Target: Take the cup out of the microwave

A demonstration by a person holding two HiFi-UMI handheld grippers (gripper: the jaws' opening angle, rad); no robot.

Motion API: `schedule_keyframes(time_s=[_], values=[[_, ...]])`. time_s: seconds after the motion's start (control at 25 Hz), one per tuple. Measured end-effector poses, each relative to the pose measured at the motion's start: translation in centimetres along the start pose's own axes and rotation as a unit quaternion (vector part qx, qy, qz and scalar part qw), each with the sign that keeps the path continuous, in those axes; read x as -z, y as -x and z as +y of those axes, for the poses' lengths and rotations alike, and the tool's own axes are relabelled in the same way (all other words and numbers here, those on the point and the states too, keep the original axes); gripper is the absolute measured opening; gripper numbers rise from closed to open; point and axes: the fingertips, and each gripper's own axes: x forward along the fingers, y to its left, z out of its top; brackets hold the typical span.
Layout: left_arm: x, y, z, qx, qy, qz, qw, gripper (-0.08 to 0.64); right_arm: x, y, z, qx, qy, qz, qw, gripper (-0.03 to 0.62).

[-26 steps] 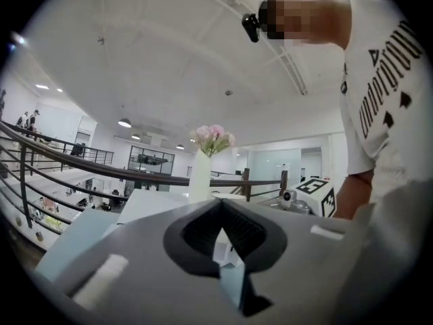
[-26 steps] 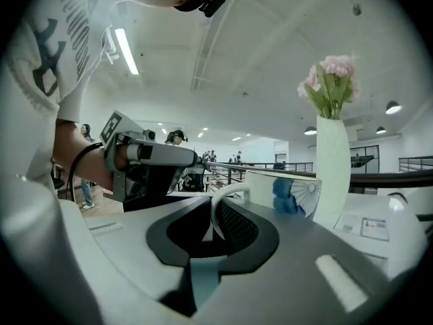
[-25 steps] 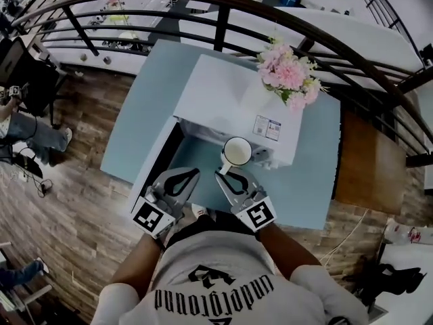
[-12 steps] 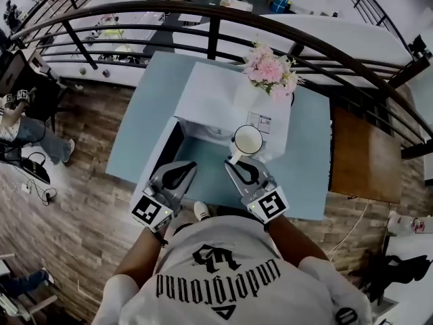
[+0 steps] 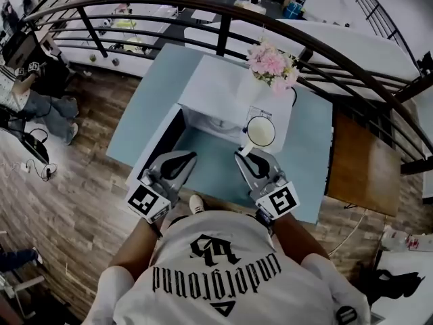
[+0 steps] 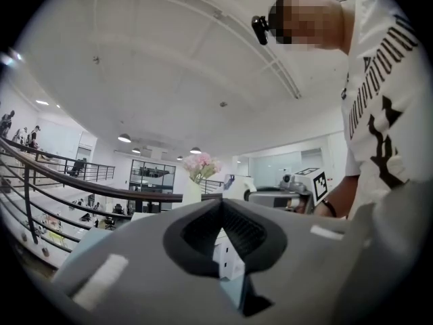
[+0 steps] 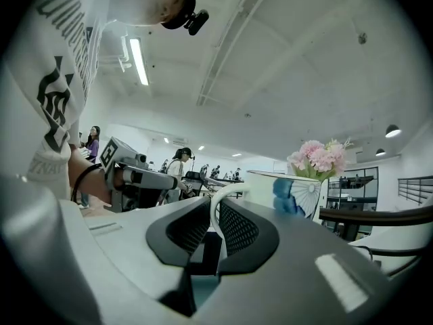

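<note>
- While I look down from the head view, my right tongs (image 5: 245, 156) are clamped on the handle (image 5: 247, 149) of the cup (image 5: 261, 131). The cup hangs upright just past their tips, in front of the right front corner of the microwave (image 5: 216, 87). My left tongs (image 5: 184, 158) sit beside them, tips together and carrying nothing, with the open door (image 5: 150, 151) just to their outer side. I judge the cup clear of the cavity, so what remains is to carry it off and set it on the table (image 5: 145, 107).
- From the left gripper view, the tips of my left tongs (image 6: 220, 202) meet. Only the white of the microwave shows through the loop behind them, so nothing is pinched. They are free to steady the cup's body if it starts to swing.
- From the right gripper view, my right tongs (image 7: 215, 205) pinch the thin white handle (image 7: 218, 212) between their pads. The cup (image 7: 291, 191) stands off to the right of the tips, with the flowers (image 7: 318, 158) beyond it.
- All the weight hangs to one side of that narrow grip, so I think the cup could pivot. I would hold the wrist level, move slowly and not loosen the grip. I would steer short of the flowers and open only once the base sits flat. I cannot tell whether anything is in the cup.
</note>
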Motion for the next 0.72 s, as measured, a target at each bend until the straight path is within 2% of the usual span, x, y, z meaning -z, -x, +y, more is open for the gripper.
schedule_keyframes(time_s=[0.12,0.24,0.52,0.72], values=[[-0.6,-0.9,-2.5,0.001,-0.007,-0.005,1.0,0.049,-0.4,2.4,-0.4,-0.013,-0.005,0.006,1.0,0.043],[-0.8,-1.9,-5.5,-0.005,-0.01,-0.003,0.9999,0.049,-1.2,4.8,-0.6,-0.028,-0.005,-0.013,1.0,0.043],[0.0,-3.8,-13.1,-0.055,-0.011,0.013,0.9984,0.049,-1.2,13.1,-1.6,-0.06,-0.02,-0.026,0.998,0.043],[0.3,-0.7,-15.2,-0.103,-0.012,0.023,0.9944,0.049,-0.9,15.5,0.1,-0.086,-0.025,-0.029,0.996,0.043]])
